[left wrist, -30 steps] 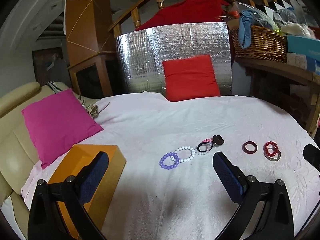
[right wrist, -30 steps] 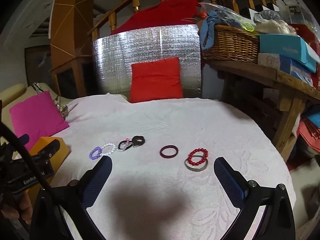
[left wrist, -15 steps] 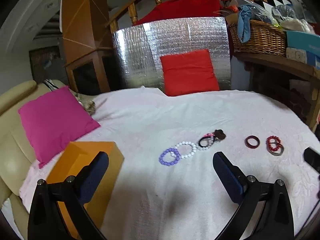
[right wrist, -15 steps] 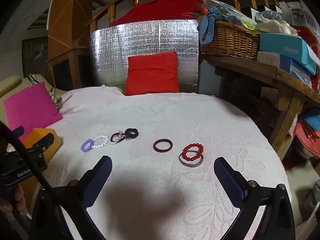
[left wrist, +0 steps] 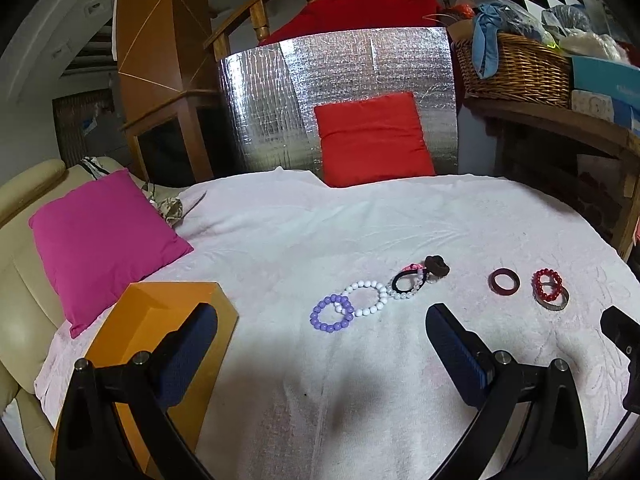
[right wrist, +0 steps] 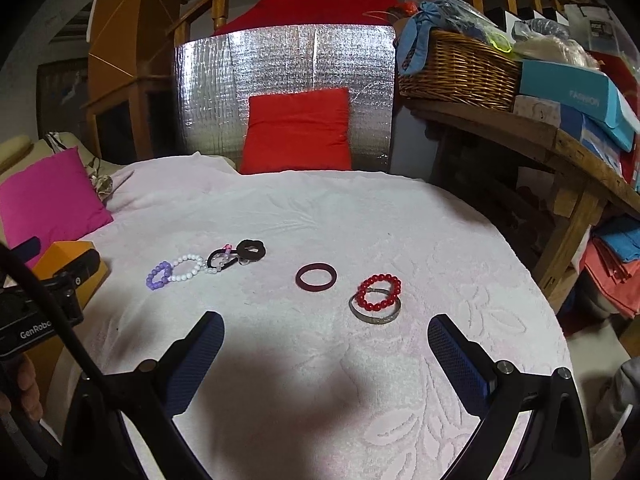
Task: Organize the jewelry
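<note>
Jewelry row (left wrist: 376,296): runs left to right across mid-frame, purple beads (left wrist: 331,314) leftmost.
My left gripper (left wrist: 320,350): low, level, fingers spread, empty.
My right gripper (right wrist: 325,354): likewise, spread wide, empty.

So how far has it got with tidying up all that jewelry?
Nothing looks put away yet. The purple bead bracelet, white bead bracelet, dark red ring and red bead bracelet all lie on the white cloth. Both the left gripper and right gripper are open and empty; the orange box looks closed.
</note>
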`<state>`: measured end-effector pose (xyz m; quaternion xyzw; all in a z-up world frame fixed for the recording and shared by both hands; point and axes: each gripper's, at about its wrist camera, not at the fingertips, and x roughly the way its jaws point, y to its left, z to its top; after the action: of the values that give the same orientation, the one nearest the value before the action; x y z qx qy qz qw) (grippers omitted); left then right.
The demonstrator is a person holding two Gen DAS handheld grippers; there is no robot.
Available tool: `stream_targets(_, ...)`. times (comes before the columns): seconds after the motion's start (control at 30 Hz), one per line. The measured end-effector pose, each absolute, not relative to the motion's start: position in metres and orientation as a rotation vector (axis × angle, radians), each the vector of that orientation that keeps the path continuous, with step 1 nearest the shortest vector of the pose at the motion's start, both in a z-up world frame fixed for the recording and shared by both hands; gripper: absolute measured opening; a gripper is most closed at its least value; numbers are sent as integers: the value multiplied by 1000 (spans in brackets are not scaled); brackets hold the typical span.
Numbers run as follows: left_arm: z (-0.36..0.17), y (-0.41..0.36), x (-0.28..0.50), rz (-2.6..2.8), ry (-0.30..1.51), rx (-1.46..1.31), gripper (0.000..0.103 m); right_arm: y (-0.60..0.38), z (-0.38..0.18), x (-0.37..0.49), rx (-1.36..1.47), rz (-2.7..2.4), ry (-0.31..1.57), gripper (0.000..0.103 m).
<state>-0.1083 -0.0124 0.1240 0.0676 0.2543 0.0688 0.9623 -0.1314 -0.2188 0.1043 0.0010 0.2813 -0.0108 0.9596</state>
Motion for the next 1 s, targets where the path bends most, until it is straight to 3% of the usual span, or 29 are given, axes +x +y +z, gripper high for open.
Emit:
stream_targets(0.7, 114, -18, -97, 131, 554, 175, 103, -229, 101, -122, 26, -28, 604, 103)
stream_targets(0.9, 91, 21, -52, 87, 729, 79, 103, -247, 100, -85, 108, 88, 657, 103)
stream_targets(1.0, 82, 46, -32, 117, 781, 10, 103, -257, 90, -51, 178, 145, 724, 92)
